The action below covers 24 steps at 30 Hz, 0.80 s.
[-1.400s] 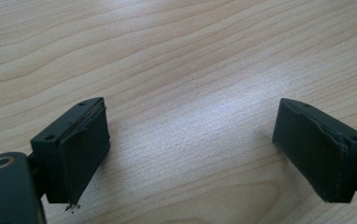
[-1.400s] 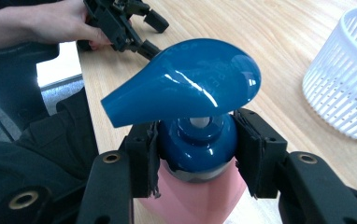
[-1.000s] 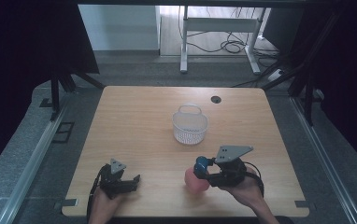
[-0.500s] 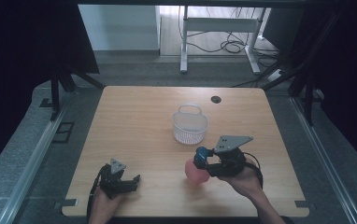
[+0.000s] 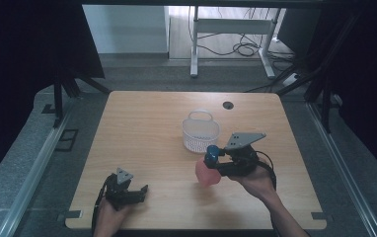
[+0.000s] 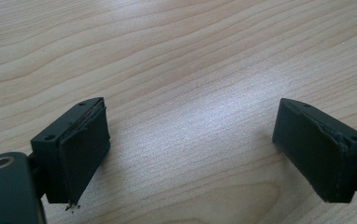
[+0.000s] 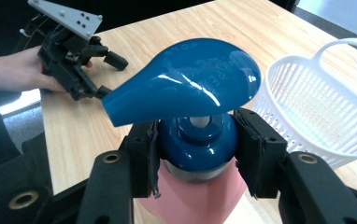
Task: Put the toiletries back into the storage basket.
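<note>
Right gripper (image 7: 196, 154): clamped on pump bottle (image 7: 193, 112), blue head, pink body, near basket (image 5: 201, 132). Left gripper (image 6: 190, 154): jaws apart, low over table (image 5: 142, 128), near-left.

Light wooden table top (image 5: 142, 128): pale grain, smooth, soft satin sheen where light falls, seen close in the left gripper view.

Pink plastic pump bottle (image 7: 200, 198): matt, slightly translucent body; blue pump head (image 7: 186, 86) is hard glossy plastic with sharp highlights and faint raised lettering.

White plastic slatted basket (image 7: 319, 114): thin moulded ribs, semi-matt, with a smooth looped handle.

Right gripper (image 7: 196, 154): matt black plastic jaws with brass-coloured rivets; dull, rubbery pads, frayed at the edges.

Left gripper (image 6: 190, 154): same matt black pads, lightly scuffed, one peeling at a corner. Its grey three-cornered plate (image 7: 64, 16) looks flat and matt.
</note>
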Motion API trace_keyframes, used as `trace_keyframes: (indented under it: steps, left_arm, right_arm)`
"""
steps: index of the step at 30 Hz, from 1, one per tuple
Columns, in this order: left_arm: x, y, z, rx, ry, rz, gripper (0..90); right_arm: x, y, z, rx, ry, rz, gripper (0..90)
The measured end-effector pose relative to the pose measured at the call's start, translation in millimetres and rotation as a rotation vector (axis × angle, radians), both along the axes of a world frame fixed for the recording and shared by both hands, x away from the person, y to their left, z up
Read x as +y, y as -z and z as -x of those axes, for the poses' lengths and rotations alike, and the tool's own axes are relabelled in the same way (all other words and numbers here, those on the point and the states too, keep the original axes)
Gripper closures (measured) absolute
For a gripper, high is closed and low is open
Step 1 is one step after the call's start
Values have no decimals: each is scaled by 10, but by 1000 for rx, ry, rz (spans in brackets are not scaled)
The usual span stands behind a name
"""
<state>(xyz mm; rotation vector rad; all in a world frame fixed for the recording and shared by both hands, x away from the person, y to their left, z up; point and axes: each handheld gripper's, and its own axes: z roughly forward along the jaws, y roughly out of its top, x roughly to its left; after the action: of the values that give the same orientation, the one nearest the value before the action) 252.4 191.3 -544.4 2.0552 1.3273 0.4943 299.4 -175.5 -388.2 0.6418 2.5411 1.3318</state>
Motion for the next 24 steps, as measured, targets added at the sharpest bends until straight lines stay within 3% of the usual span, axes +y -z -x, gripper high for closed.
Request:
trace_keyframes:
  steps: [24]
  left_arm:
    - [-5, 2, -1, -2, 0, 2, 106]
  right_arm:
    - [48, -258, -395, -26, 58, 2, 530]
